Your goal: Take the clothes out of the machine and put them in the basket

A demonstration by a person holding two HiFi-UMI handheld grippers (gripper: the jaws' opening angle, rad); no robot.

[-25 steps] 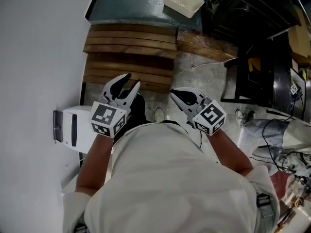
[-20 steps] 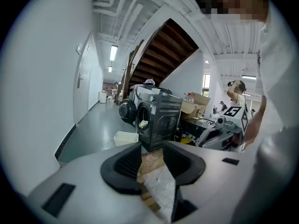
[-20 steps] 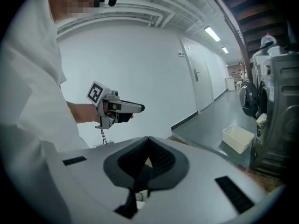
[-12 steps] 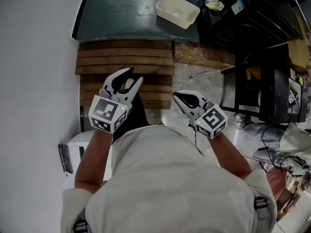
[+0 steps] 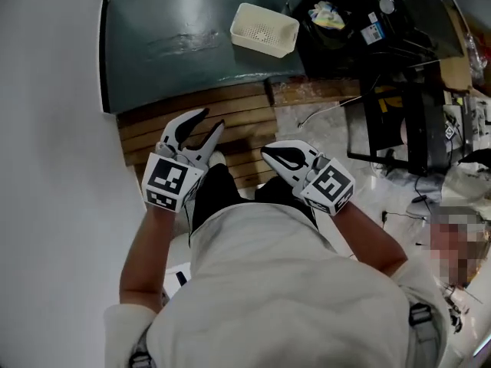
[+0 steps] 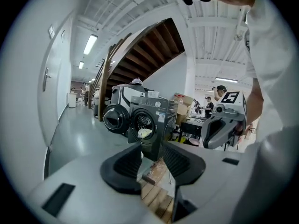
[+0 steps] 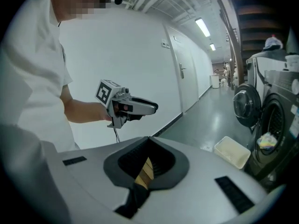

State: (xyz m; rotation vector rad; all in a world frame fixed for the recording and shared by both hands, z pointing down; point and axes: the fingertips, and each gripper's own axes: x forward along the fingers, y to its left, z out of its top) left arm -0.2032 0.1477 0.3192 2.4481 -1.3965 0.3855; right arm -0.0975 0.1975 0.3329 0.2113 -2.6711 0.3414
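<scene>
Head view: the left gripper [image 5: 211, 121] hangs over wooden slats [image 5: 238, 102], its jaws partly apart and empty. The right gripper [image 5: 267, 152] beside it has its tips together. The basket [image 5: 265, 29] stands on the green floor [image 5: 169, 44], near its right edge.

Left gripper view: the narrow gap between the jaws frames the machine [image 6: 152, 118], with clothes [image 6: 145, 133] in its round mouth.

Right gripper view: the jaws meet at the tips and hold nothing. The basket lies on the floor just beside the machine.
</scene>
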